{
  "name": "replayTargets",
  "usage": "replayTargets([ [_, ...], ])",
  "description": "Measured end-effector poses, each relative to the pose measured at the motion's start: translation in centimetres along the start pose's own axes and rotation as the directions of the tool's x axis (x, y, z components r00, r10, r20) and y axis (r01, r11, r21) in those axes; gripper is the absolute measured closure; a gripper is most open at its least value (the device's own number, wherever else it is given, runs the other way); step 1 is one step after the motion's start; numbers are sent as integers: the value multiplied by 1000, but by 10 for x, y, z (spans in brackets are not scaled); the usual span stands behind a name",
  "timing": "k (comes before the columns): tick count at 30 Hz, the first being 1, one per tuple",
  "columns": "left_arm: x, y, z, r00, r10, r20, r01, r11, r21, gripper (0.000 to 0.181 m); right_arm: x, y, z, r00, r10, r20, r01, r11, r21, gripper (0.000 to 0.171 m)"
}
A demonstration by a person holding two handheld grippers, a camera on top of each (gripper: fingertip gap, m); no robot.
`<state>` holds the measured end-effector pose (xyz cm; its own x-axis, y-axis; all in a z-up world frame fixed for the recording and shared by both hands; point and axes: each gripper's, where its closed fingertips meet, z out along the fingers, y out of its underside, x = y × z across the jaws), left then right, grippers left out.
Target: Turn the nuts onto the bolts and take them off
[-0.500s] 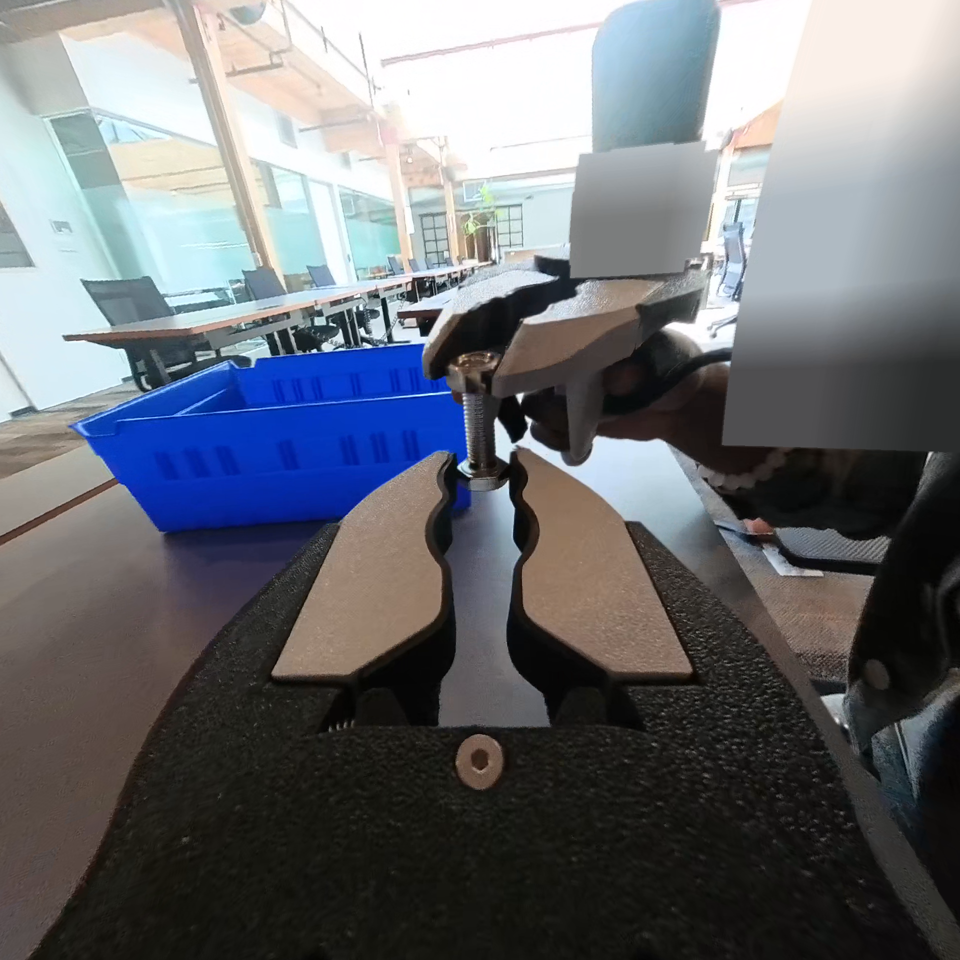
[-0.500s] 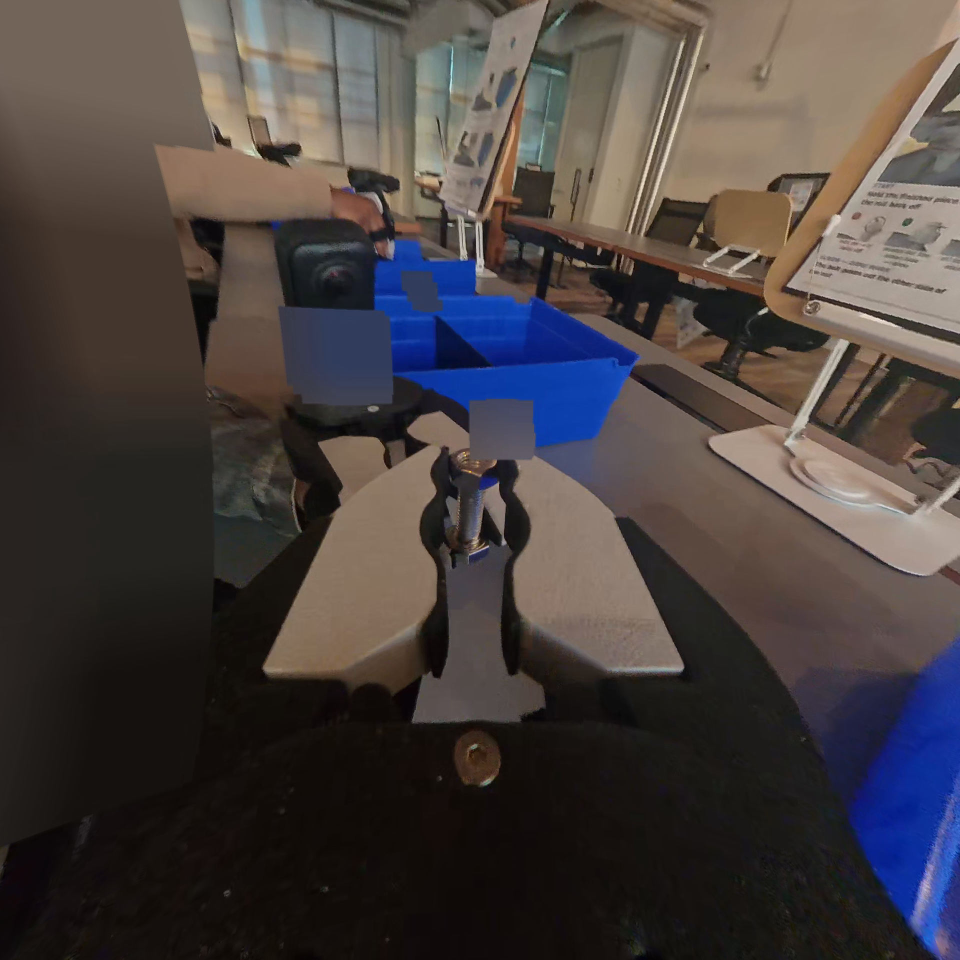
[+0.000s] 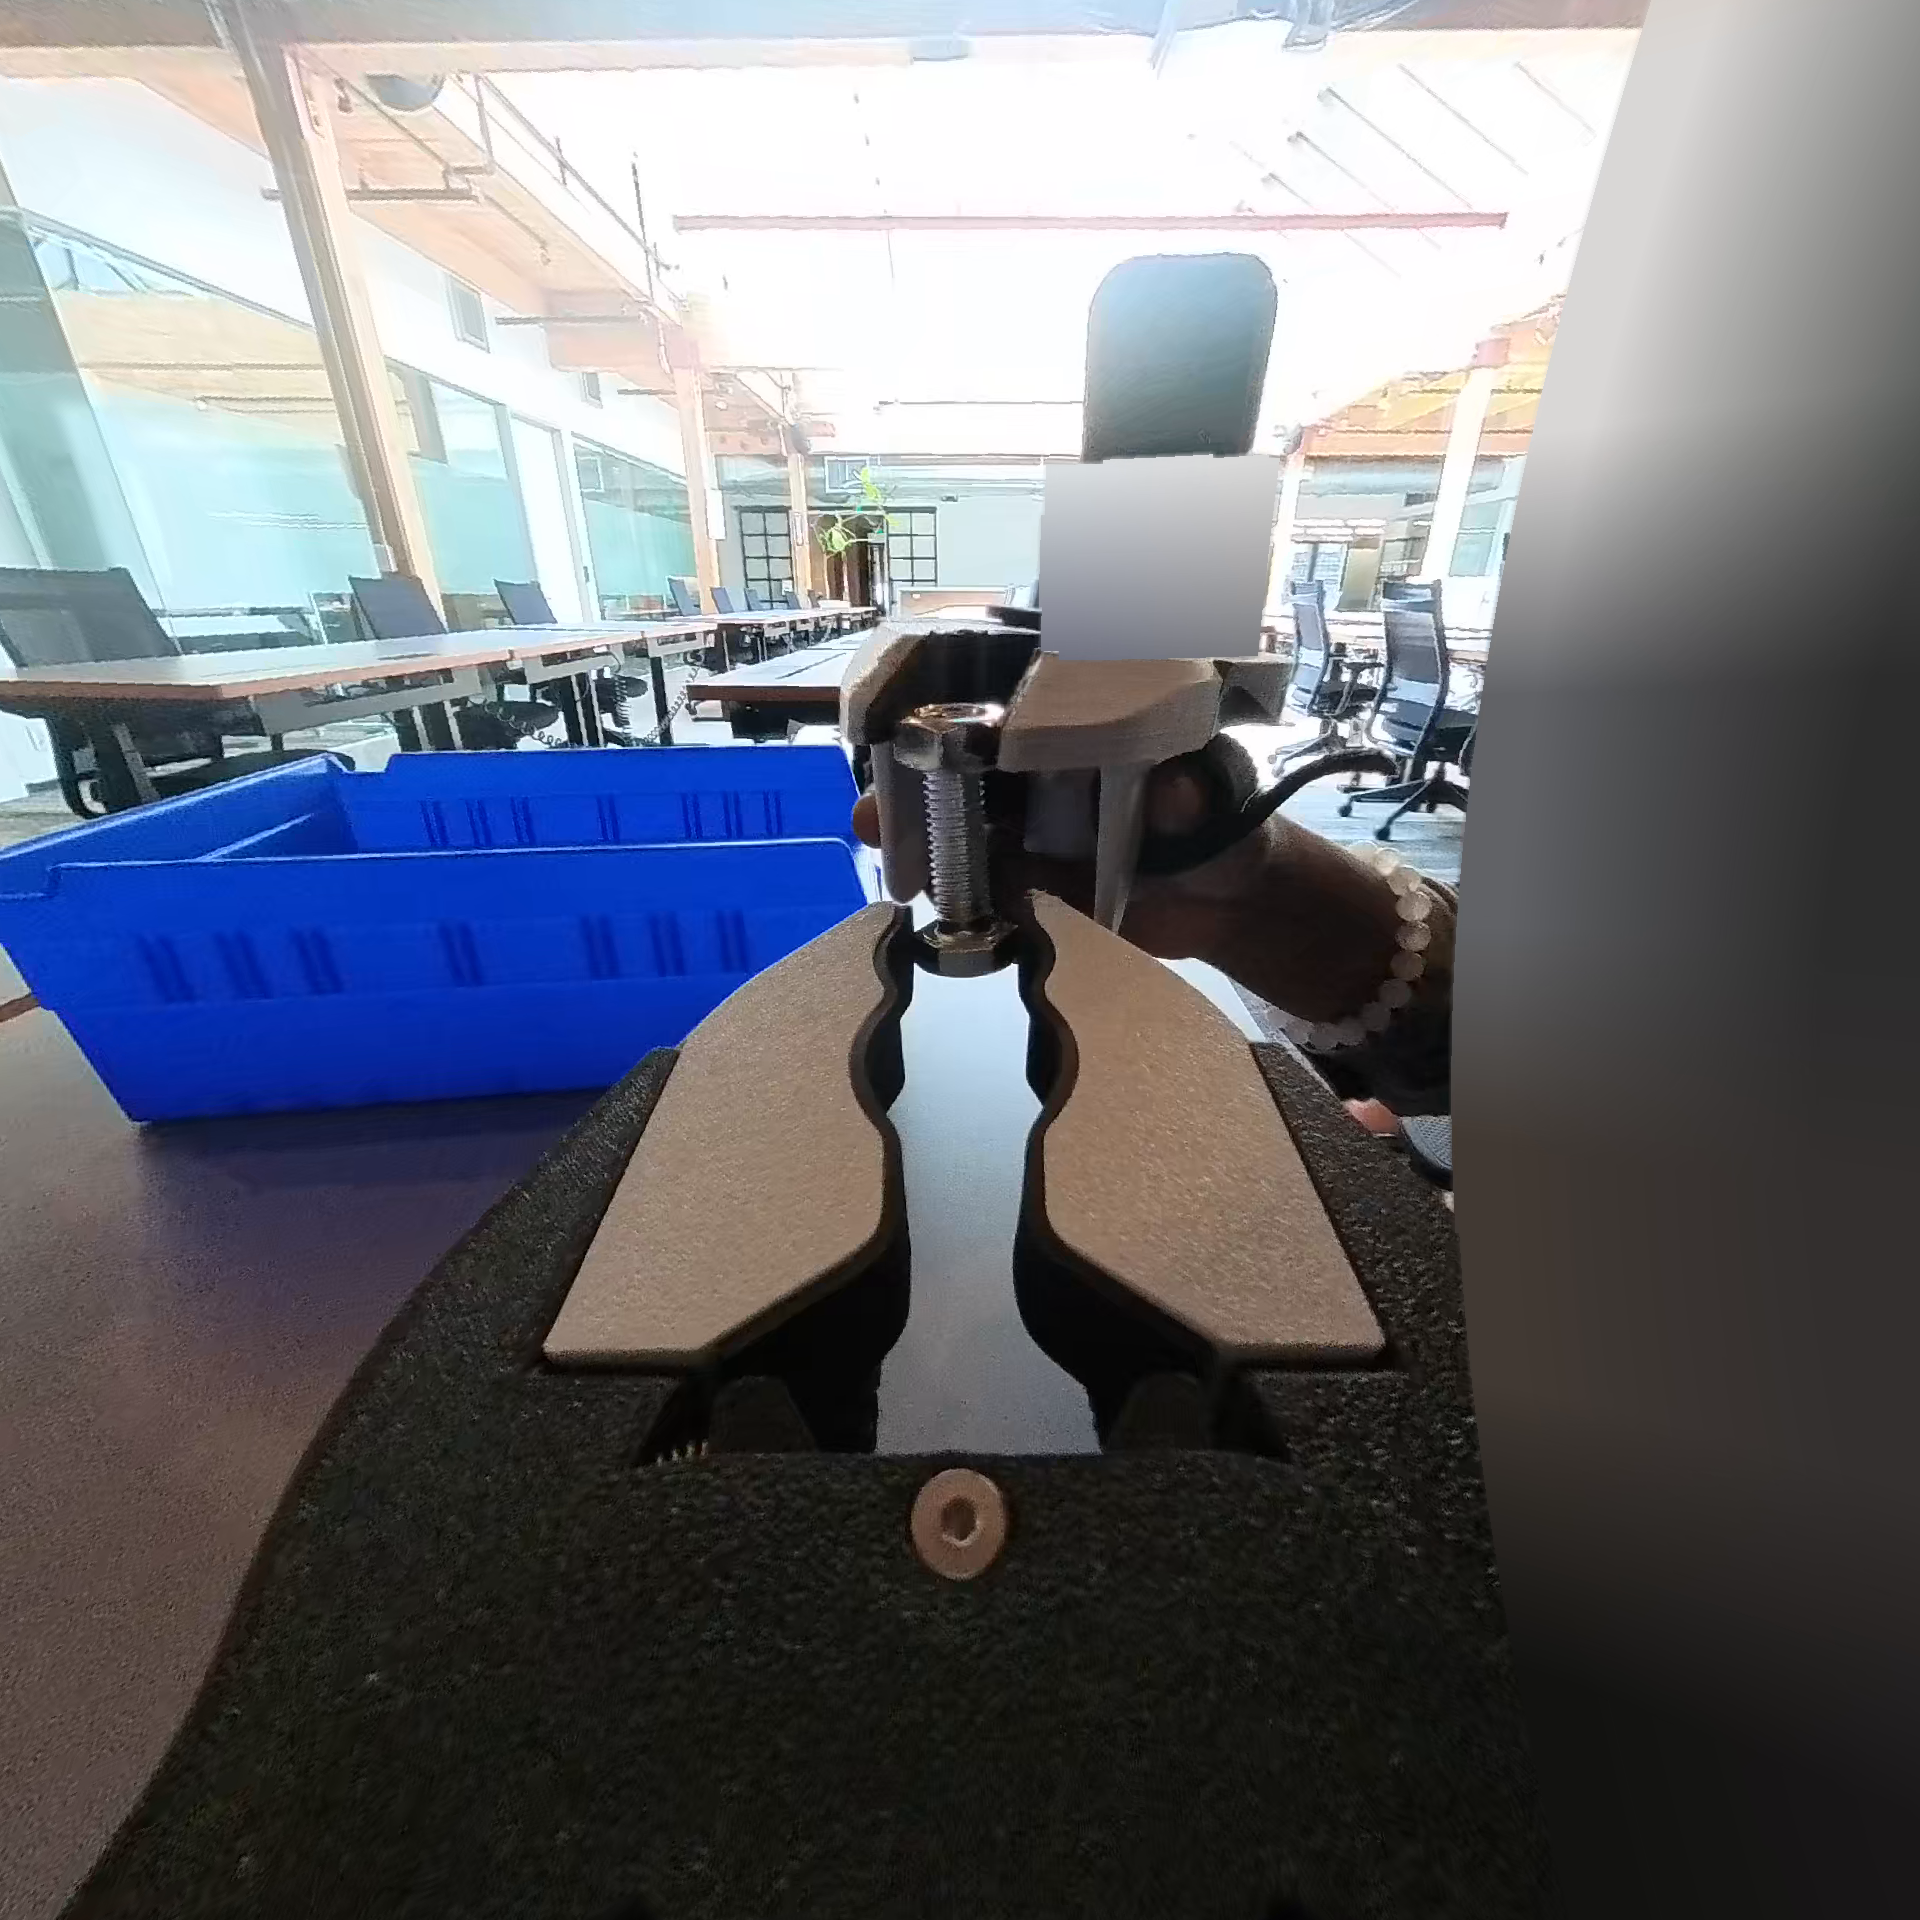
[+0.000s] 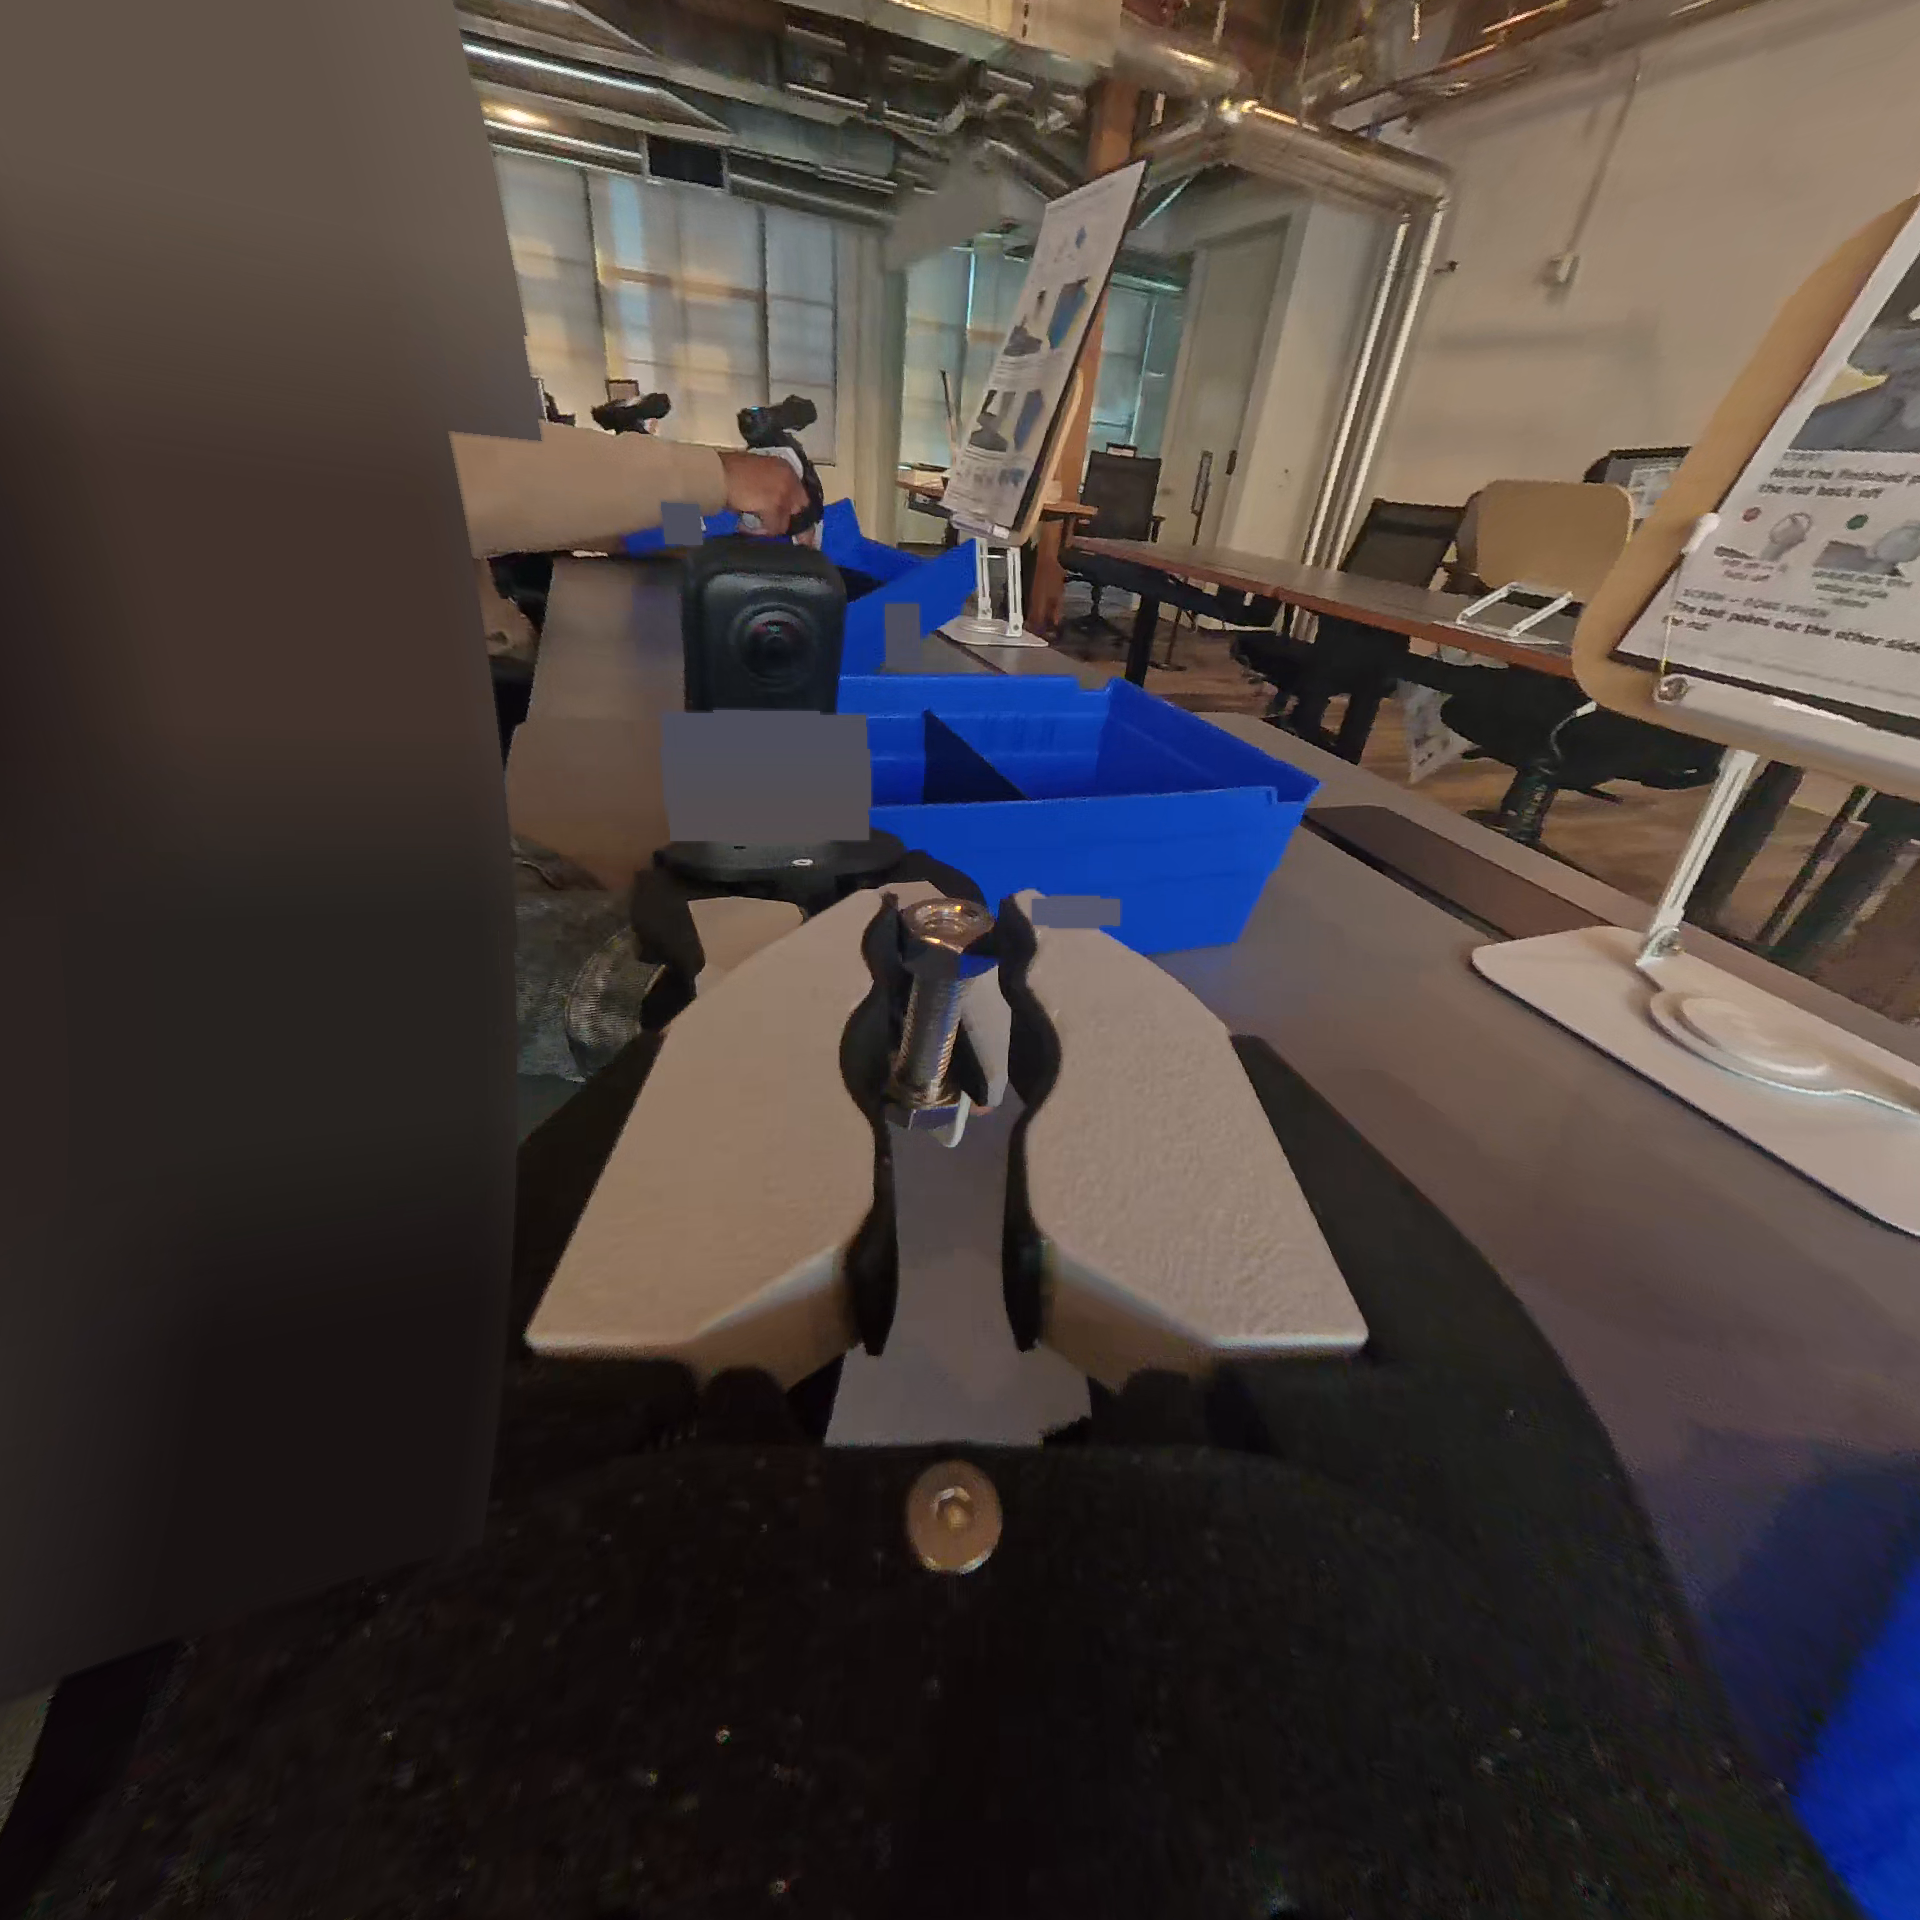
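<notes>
Bolt (image 3: 956,831) stands upright above the table, its hex head clamped in the right gripper (image 4: 940,940) and the nut (image 3: 962,937) at its lower end pinched by the left gripper (image 3: 961,935), so by my judgement the turning is unfinished

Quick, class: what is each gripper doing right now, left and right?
Left gripper: closed on the nut at the bolt's lower end.
Right gripper: closed on the bolt by its head, shank upright.
</notes>
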<state>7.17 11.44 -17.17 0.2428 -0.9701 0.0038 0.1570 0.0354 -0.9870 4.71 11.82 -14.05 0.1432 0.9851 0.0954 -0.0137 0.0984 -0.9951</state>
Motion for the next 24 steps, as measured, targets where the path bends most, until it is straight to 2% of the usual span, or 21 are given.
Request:
replayTargets([
  [10,5,-2,0,1000,7,-26,-6,1000,4,162,-2,-6,-2,996,61,69,-65,996,61,154],
  [24,5,0,1,1000,12,-23,-12,1000,-4,162,-6,-3,-2,997,46,67,-49,998,33,154],
])
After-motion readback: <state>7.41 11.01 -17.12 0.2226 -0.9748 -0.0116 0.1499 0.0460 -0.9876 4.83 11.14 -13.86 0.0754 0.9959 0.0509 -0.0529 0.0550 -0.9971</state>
